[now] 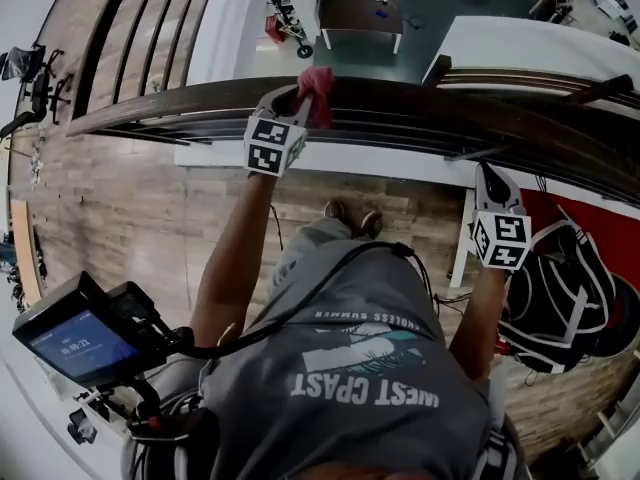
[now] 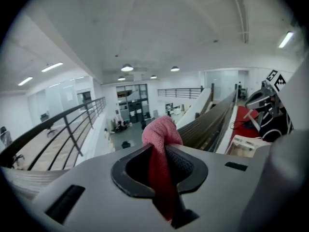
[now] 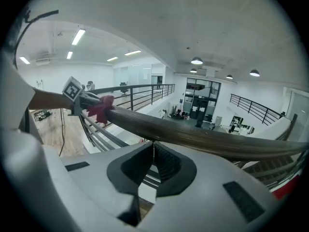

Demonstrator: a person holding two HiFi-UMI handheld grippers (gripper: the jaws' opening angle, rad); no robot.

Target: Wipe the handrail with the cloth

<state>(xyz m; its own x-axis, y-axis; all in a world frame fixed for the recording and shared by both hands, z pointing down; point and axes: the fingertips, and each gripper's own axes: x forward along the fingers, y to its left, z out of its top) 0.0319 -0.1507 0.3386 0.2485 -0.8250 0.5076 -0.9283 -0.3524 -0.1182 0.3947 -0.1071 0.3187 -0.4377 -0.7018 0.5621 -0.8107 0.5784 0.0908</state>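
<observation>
Left gripper (image 1: 298, 106) jaws clenched on the red cloth (image 1: 318, 84), which sits at the wooden handrail (image 1: 450, 103), upper centre of the head view. The rail's long axis runs left-right across the frame, so the wipe likely goes sideways along it. Right gripper (image 1: 487, 173) jaws pressed together on nothing, lower right, short of the rail. Cloth-to-rail contact is hard to confirm, since the left gripper's body hides the rail beneath it.

The wooden floor (image 1: 120, 218) on the near side of the handrail (image 1: 400, 103) is stood on by two shoes (image 1: 352, 218), and a red covering (image 1: 600, 213) is laid at its right.
</observation>
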